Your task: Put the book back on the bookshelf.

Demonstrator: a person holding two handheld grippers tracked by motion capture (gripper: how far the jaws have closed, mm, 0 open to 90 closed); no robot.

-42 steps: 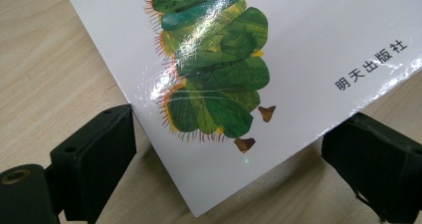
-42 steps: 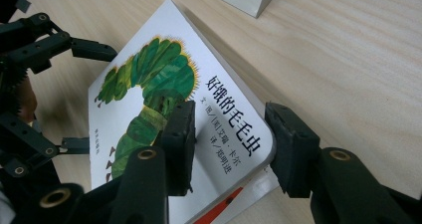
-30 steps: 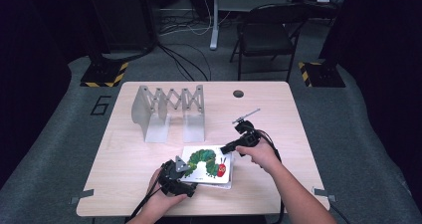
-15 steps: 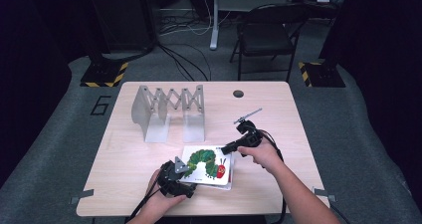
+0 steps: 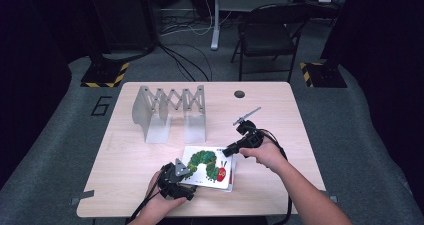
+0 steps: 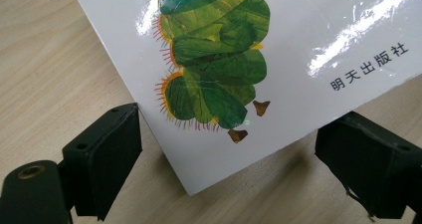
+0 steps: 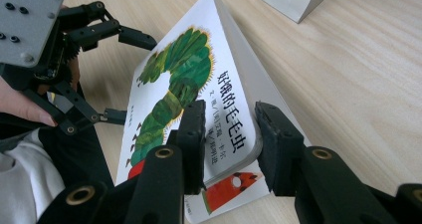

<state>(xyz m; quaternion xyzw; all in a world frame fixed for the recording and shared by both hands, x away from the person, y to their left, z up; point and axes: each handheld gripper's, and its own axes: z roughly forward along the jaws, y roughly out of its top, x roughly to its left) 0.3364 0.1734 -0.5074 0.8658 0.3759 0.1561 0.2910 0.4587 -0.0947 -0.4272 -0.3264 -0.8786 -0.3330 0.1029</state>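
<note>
**Tongs on the book: right clenched, left released**

Clenched with the right tongs [image 5: 228, 150] on the book [image 5: 207, 165], one pad on the glossy cover by the title, the other against the thick page edge; just been closing there, book between the pads. Seen from the right gripper view as a grip at the book's right end, near the red patch on the cover.

Released at the left tongs [image 5: 185, 172]: jaws spread wide either side of the book's near left corner, touching neither edge as far as can be told. Corner poking between them, with a shadow beneath it, so judged to be slightly off the table [image 5: 125, 175] rather than flat.

Lying toward the near edge of the table, caterpillar cover up, between the two hands. Long axis running roughly left to right, a little skewed, so one end at each pair of tongs. Well apart from the grey rack [image 5: 170, 112] farther back.

Judged as a lift or a tilt begun from the right end. Turning on this: the right hand holding one short end, the left sitting at the opposite corner, along the same long axis. Nearer for any second grip: the left, needing only to close on the corner already between its jaws. Risk of the glossy cover slipping if raised from one end alone.
</note>
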